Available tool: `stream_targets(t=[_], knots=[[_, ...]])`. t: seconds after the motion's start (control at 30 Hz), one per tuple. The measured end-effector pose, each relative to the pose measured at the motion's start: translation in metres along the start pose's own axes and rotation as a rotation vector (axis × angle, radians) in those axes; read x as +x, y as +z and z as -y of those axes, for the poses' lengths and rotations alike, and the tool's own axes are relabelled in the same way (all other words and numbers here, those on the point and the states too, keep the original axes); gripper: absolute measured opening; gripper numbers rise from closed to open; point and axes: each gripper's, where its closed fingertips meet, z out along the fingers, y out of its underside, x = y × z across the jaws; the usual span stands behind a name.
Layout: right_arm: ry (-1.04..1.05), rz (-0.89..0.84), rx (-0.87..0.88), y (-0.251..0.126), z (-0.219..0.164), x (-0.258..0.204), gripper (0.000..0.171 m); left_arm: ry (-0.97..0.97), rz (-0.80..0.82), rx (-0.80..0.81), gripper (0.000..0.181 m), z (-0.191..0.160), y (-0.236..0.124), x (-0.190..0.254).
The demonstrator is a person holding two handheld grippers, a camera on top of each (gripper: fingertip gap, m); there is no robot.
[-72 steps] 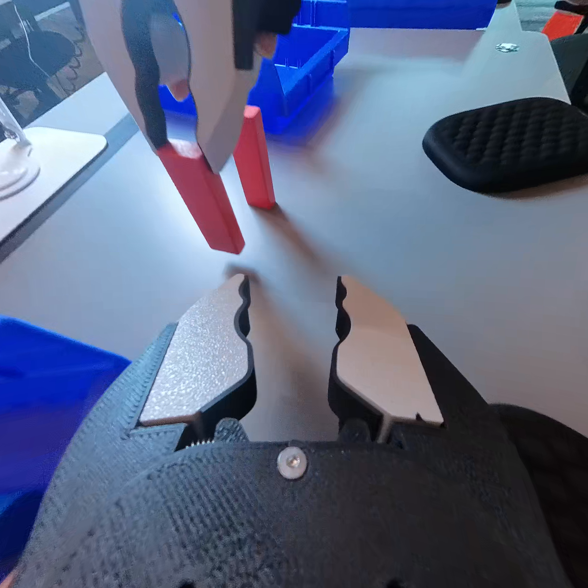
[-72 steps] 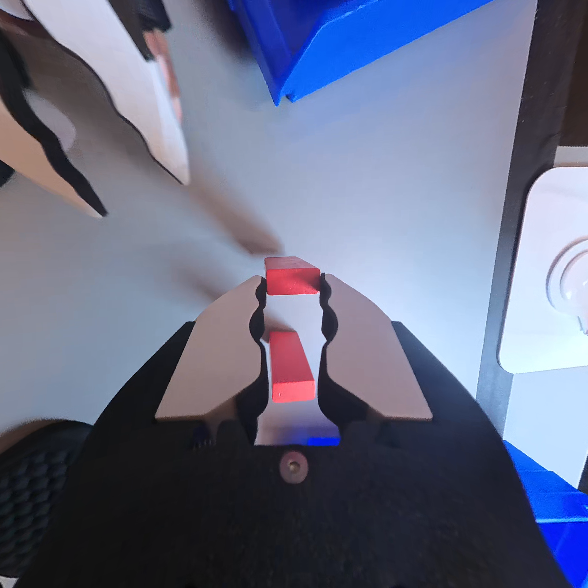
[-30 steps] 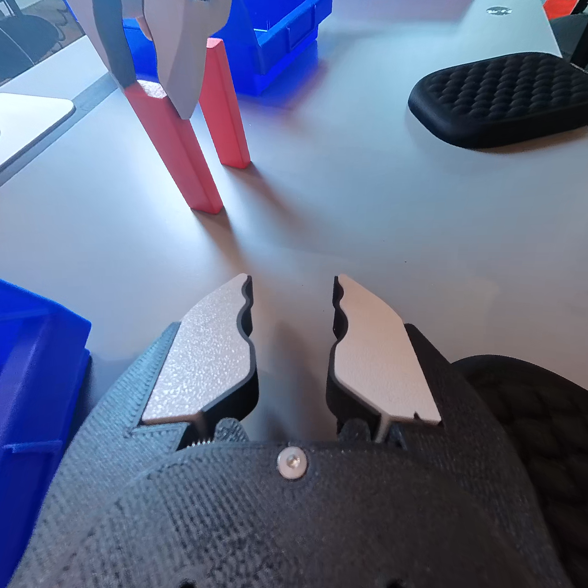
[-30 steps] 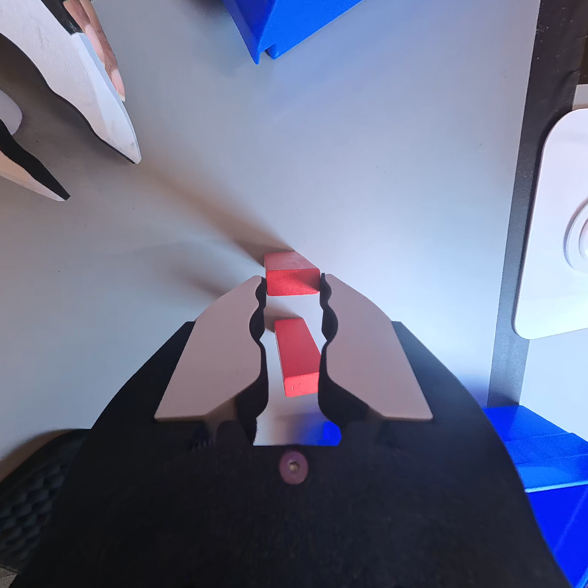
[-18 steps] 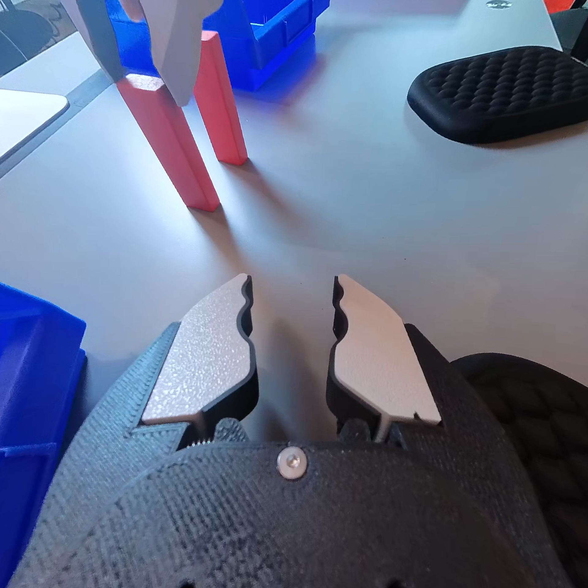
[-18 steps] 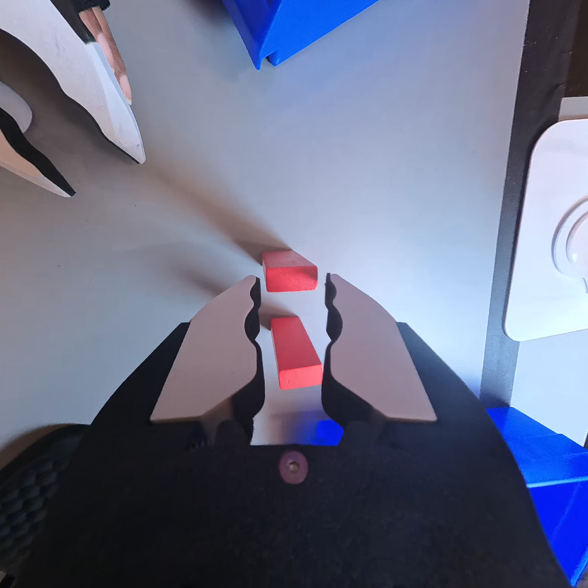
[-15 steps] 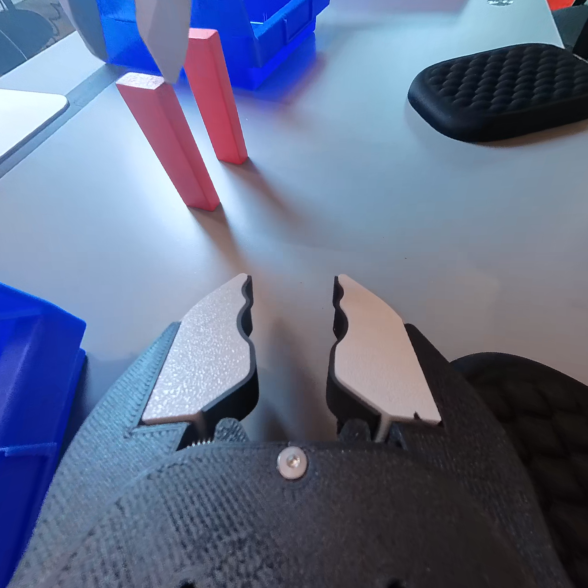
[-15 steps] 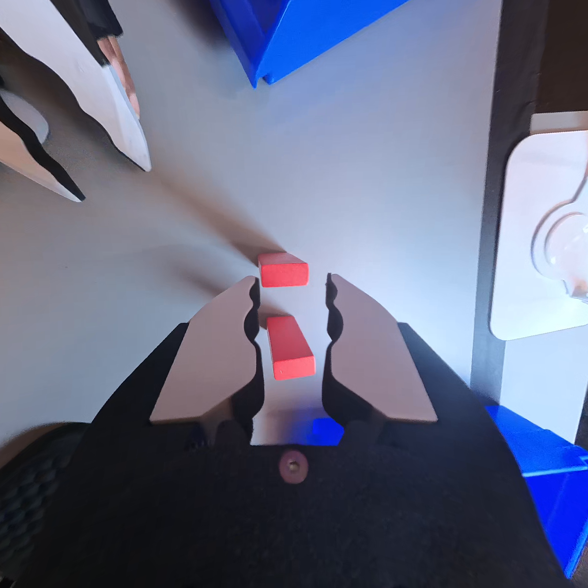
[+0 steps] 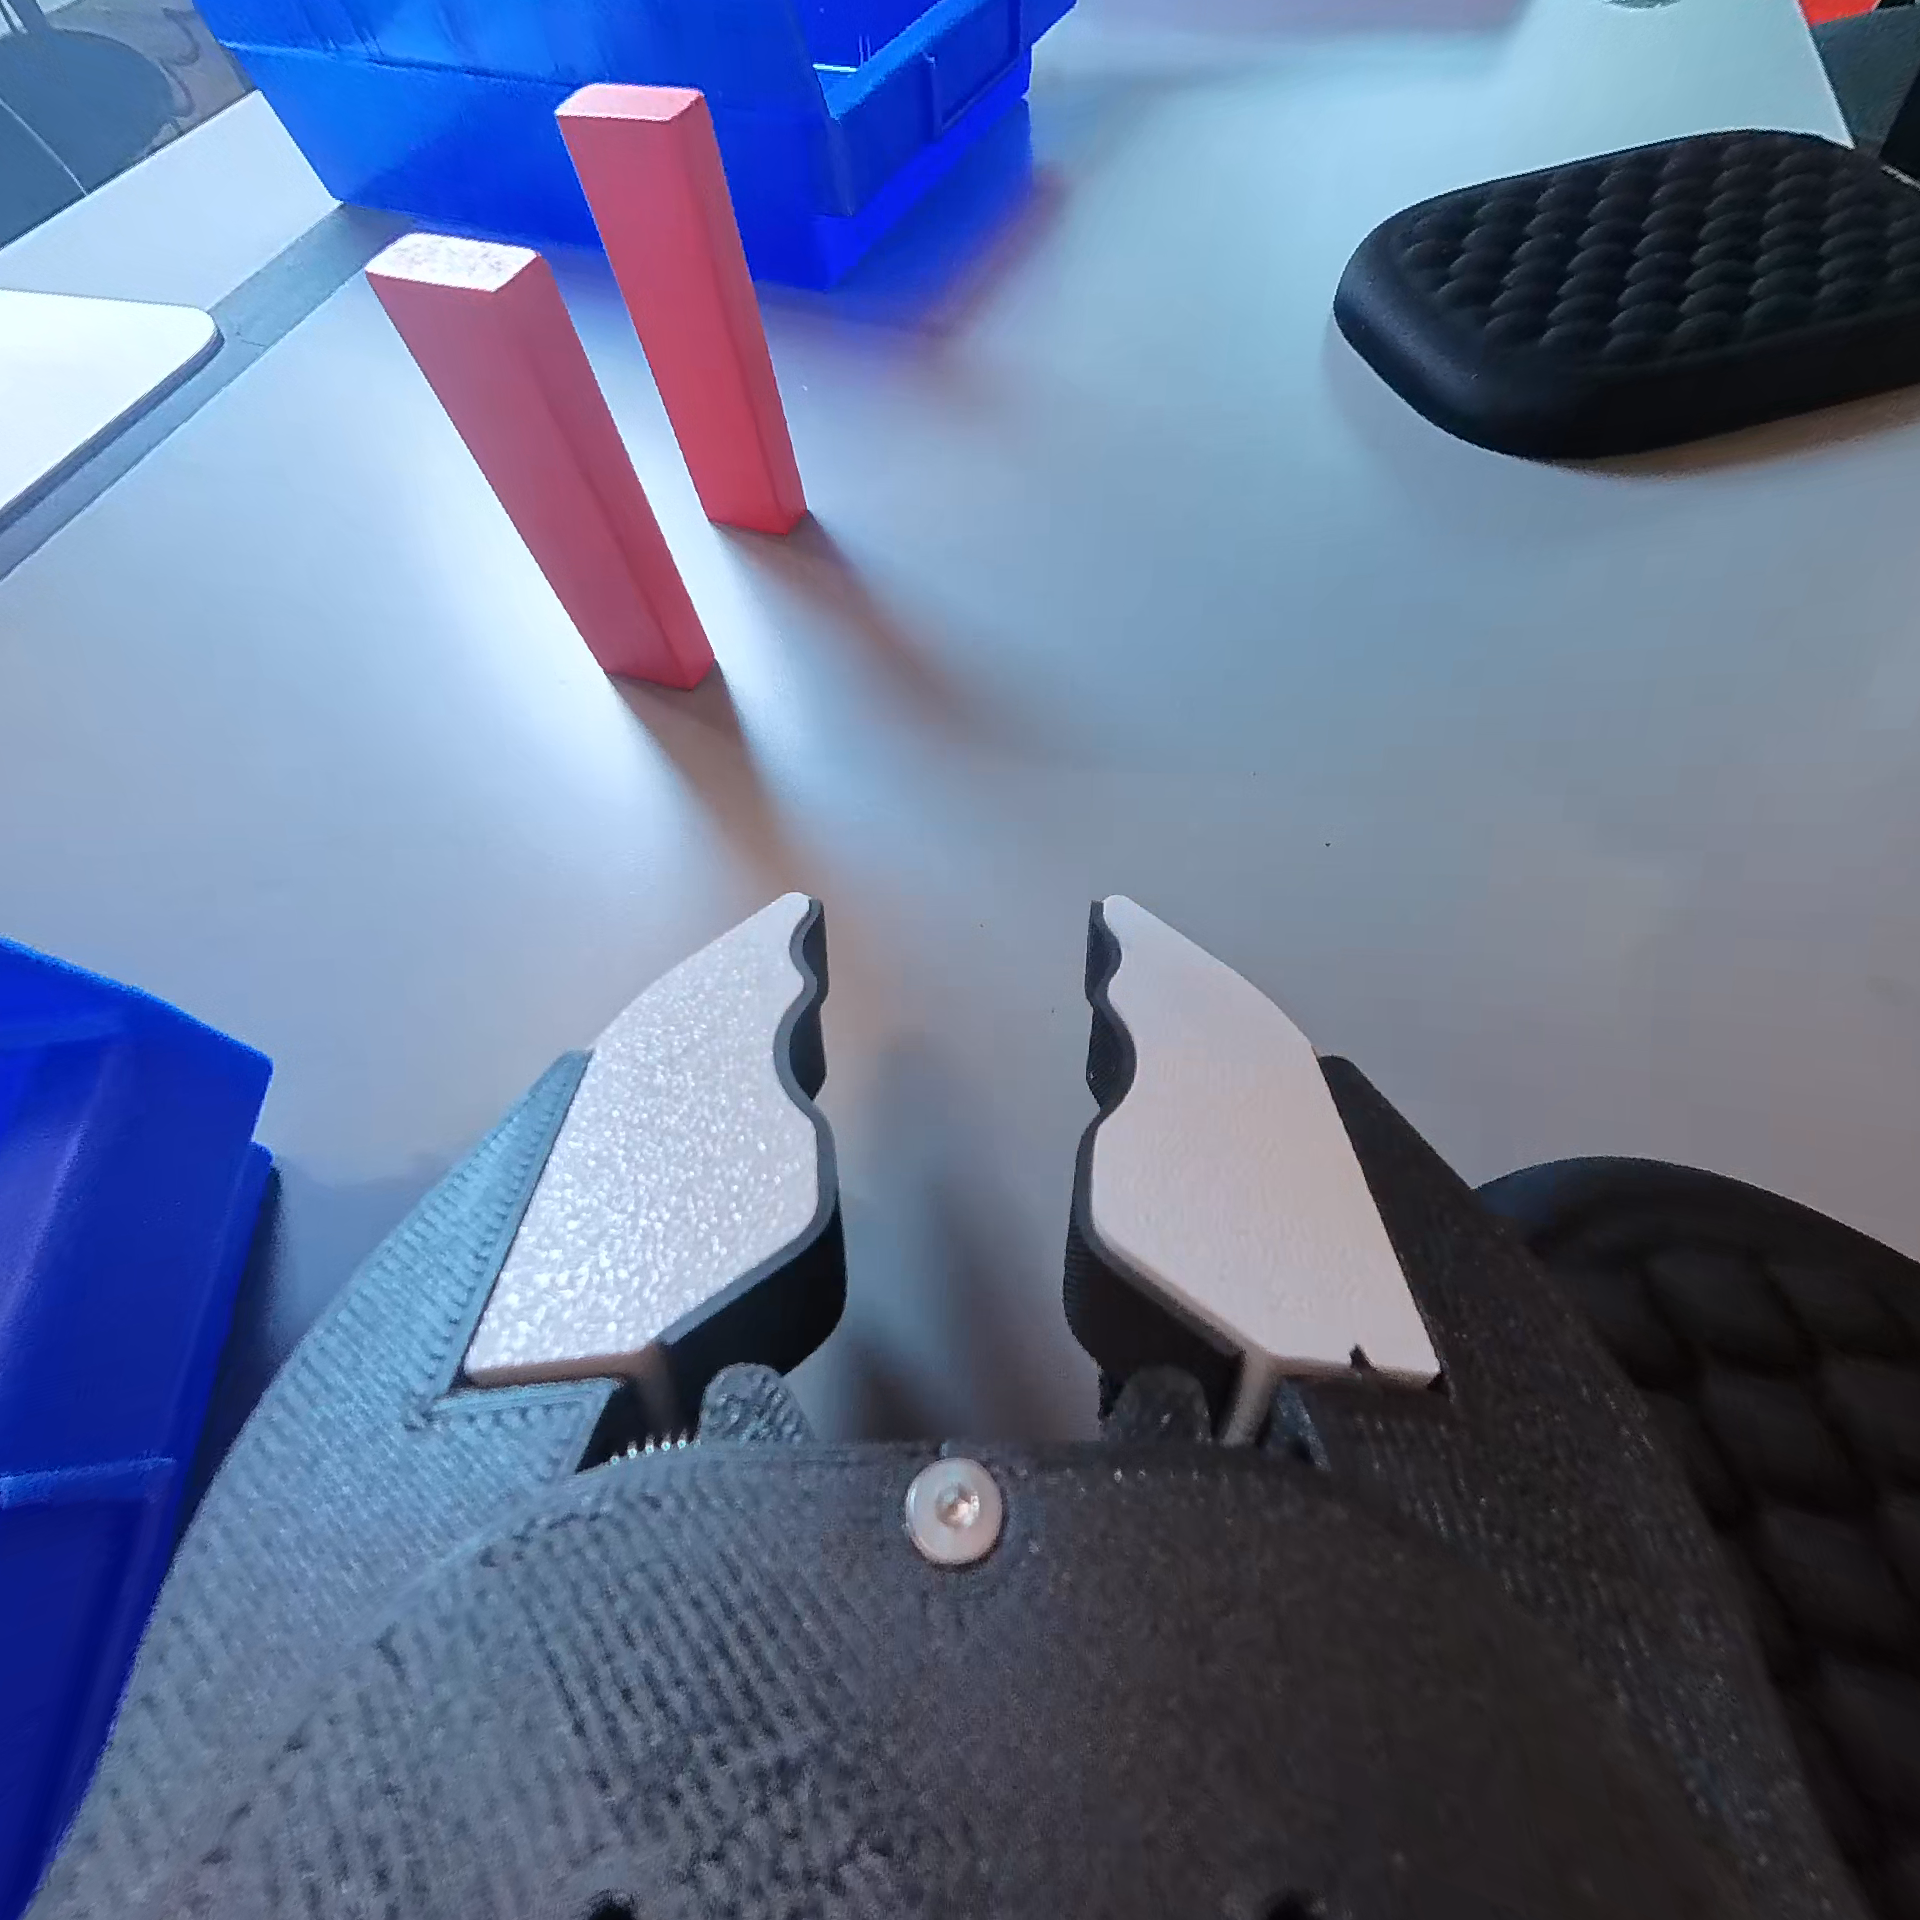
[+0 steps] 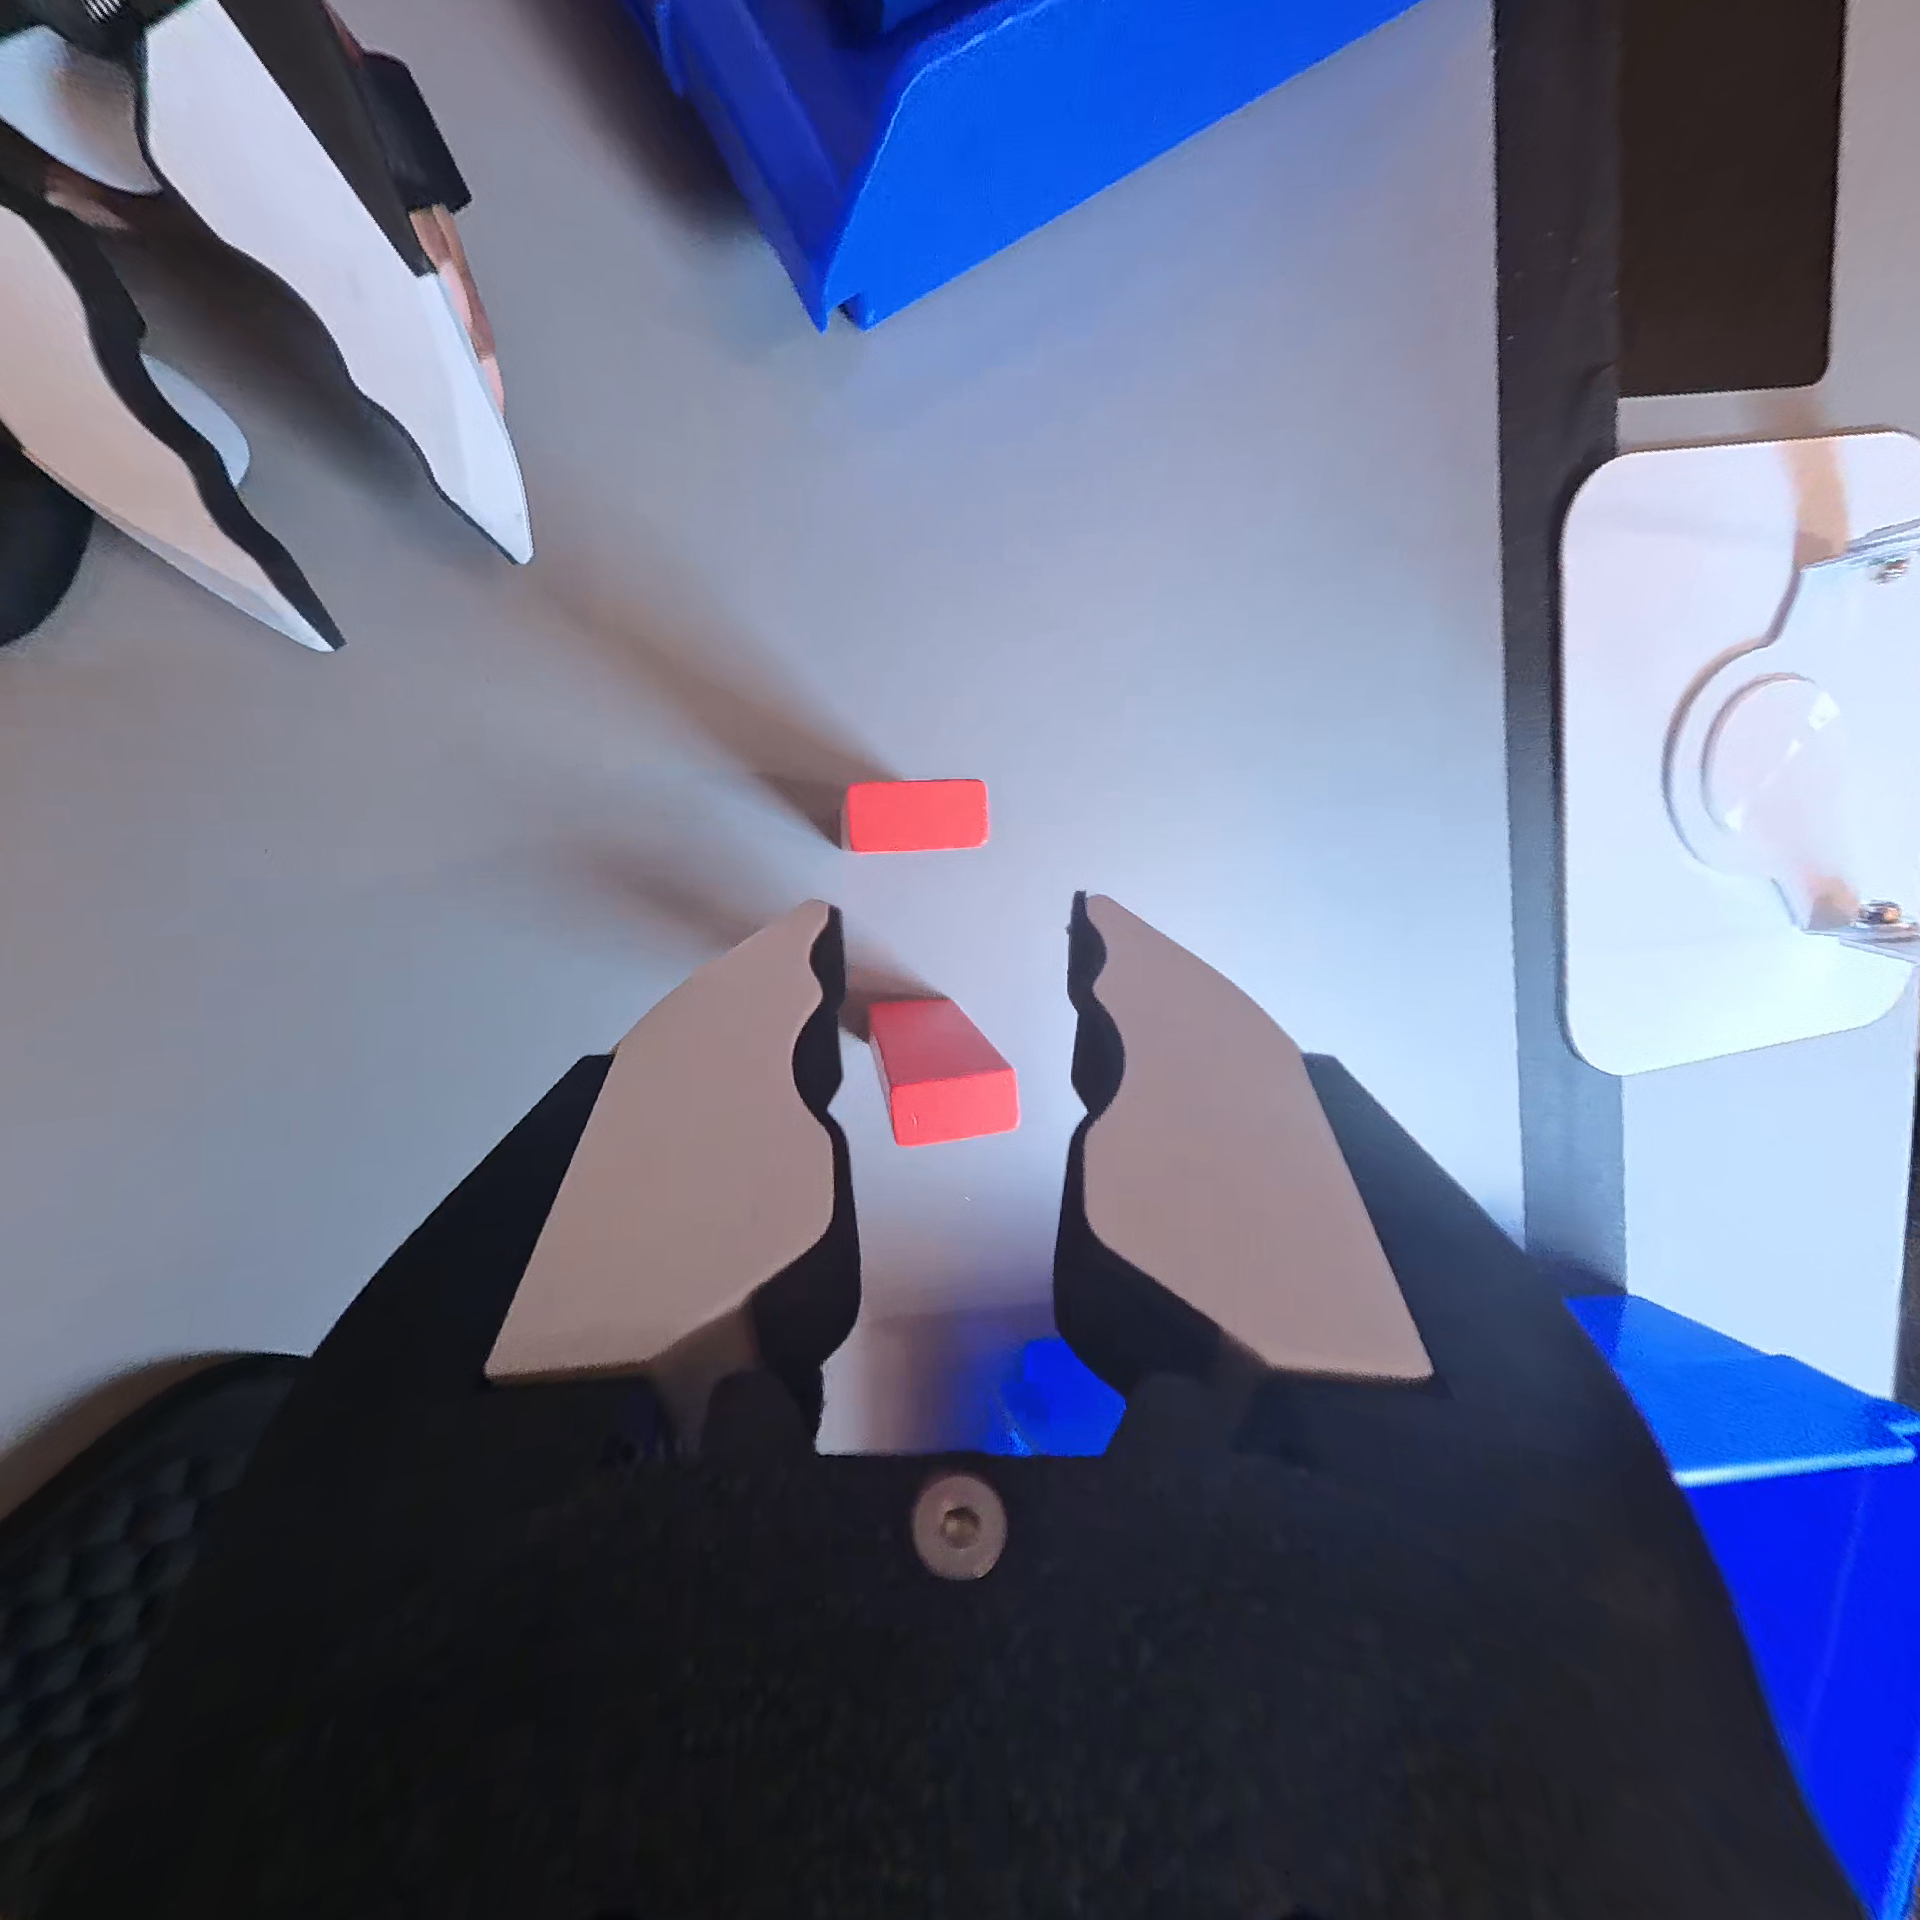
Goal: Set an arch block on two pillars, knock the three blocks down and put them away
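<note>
Two red blocks standing upright on the grey table (image 9: 1195,675), a little apart, neither touching the other. Nothing lying across their tops.

Left wrist view: left hand-held gripper (image 9: 956,914) low over the table, fingers apart, nothing between them. Nearer block (image 9: 540,457) ahead and to the left of the fingertips; farther block (image 9: 681,301) just beyond it and slightly right. Blue bin (image 9: 644,114) directly behind the farther block. Second blue bin (image 9: 94,1195) close at the left side of the gripper body. Black quilted pad (image 9: 1631,301) ahead to the right, well apart from the blocks. White flat base (image 9: 73,374) at far left, across a dark seam in the table.

Right wrist view: right hand-held gripper (image 10: 951,909) looking straight down on the blocks, fingers apart, gripping nothing. One block (image 10: 940,1070) seen between the fingers but below them, clear of both. Other block (image 10: 914,816) just past the fingertips. Left gripper's fingers at upper left, well apart from the blocks. Blue bin (image 10: 1039,135) ahead; another blue bin (image 10: 1766,1475) at lower right. White base with a clear dome (image 10: 1745,758) to the right, beyond a dark strip.
</note>
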Motion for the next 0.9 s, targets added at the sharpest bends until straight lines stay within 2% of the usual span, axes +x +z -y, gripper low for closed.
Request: stream_targets(t=[0.17, 0.33, 0.5, 0.9], knots=[[-0.016, 0.029, -0.05, 0.028, -0.001, -0.007, 0.05, 0.003, 0.002, -0.001, 0.048, 0.0, 0.0, 0.0], [-0.034, 0.066, -0.105, 0.045, -0.002, -0.012, 0.047, 0.006, -0.002, -0.001, 0.048, 0.0, 0.0, 0.001], [-0.05, 0.079, -0.124, 0.046, -0.003, -0.01, 0.033, 0.012, -0.005, -0.004, 0.048, -0.001, 0.0, 0.002], [-0.083, 0.093, -0.127, 0.046, -0.004, -0.008, 0.032, 0.018, -0.006, -0.008, 0.047, -0.001, 0.0, 0.002]])
